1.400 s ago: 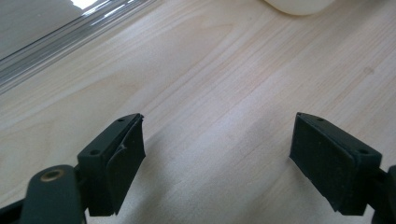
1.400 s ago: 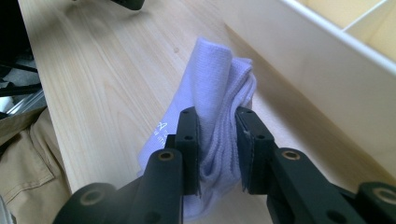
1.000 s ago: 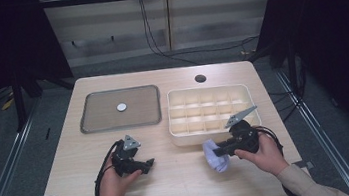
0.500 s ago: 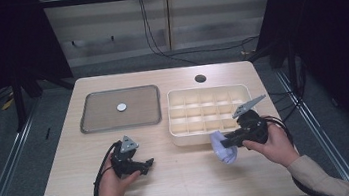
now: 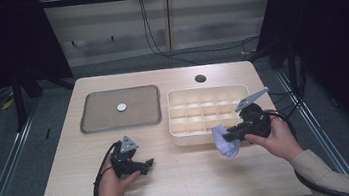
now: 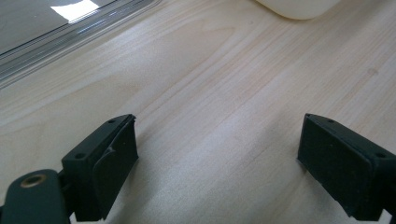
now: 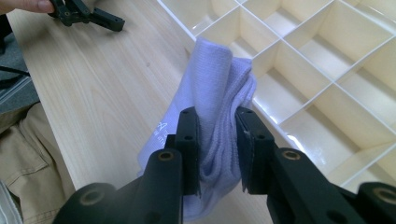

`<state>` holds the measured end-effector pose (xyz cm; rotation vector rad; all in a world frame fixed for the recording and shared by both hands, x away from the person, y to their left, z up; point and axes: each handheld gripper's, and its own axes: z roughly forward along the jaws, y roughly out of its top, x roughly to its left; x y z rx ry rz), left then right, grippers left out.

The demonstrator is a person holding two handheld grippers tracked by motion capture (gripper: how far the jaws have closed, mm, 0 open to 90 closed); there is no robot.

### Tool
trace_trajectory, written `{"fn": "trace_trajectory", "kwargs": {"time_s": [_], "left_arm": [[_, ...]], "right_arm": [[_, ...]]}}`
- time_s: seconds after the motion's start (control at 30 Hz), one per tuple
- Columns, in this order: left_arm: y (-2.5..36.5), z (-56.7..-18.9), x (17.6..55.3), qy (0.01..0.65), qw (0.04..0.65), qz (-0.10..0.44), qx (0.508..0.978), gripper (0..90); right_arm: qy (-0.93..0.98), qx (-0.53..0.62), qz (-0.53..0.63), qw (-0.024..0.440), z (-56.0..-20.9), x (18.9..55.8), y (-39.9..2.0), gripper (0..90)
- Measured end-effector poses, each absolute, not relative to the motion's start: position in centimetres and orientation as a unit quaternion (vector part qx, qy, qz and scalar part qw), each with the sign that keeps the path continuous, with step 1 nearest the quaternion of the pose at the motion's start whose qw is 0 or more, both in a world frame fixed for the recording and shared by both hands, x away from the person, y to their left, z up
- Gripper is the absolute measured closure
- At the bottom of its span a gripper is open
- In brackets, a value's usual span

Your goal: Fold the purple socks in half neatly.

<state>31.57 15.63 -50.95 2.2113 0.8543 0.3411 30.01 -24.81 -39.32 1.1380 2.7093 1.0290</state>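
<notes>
While the right gripper [image 7: 217, 149] is clamped on a folded pale lilac knit cloth [image 7: 212, 112], probably a sock, the bundle hangs at the near edge of the cream plastic divided organiser box [image 5: 209, 110], lifted off the light wooden table [image 5: 183, 182] and not yet over any cell. The step in hand looks like carrying it into a compartment. To do that well, I would bring the cloth fully above one cell (the near-row ones are closest), lower until its loose end folds inside the walls, and only then let the jaws part; releasing early would likely drape it over a divider.

The left gripper [image 5: 143, 166] rests low over bare table in front of the grey metal tray [image 5: 119, 109], its jaws having just been opening and now wide apart with nothing between them. It could steady the box if it slides.
</notes>
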Motion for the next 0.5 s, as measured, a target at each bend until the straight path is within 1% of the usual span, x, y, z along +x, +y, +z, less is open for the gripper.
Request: {"fn": "trace_trajectory", "kwargs": {"time_s": [0.5], "left_arm": [[15.6,-51.0,31.6,0.332,0.364,0.133,0.860,10.8]], "right_arm": [[0.860,0.391,0.327,0.028,-37.7,31.1,-26.7,72.6]]}}
